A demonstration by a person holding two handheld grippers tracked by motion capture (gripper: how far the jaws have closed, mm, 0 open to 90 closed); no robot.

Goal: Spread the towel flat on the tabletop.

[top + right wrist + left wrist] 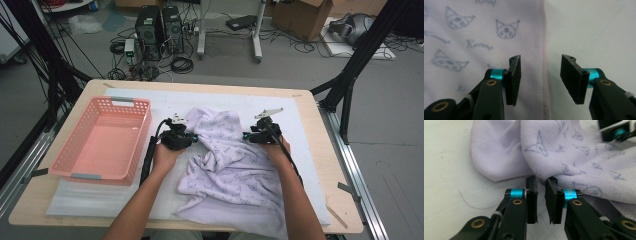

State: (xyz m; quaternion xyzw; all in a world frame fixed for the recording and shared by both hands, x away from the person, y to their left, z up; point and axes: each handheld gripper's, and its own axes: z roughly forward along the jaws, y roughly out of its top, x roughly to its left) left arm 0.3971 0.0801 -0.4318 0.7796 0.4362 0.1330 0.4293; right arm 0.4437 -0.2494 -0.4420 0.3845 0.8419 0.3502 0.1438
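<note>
A crumpled lilac towel [227, 165] printed with small cartoon figures lies on the white mat [80, 200] covering the tabletop [320, 150], its near edge hanging over the front. The left gripper [192, 138] sits at the towel's left side; in the left gripper view its jaws stand slightly apart, tips at a fold of the cloth, nothing pinched. The right gripper [246, 135] rests at the towel's upper right; its jaws are spread wide (the stitched hem [543, 50] runs between them, untouched by either pad). A pink basket [102, 142] stands left of the towel, apart from it.
</note>
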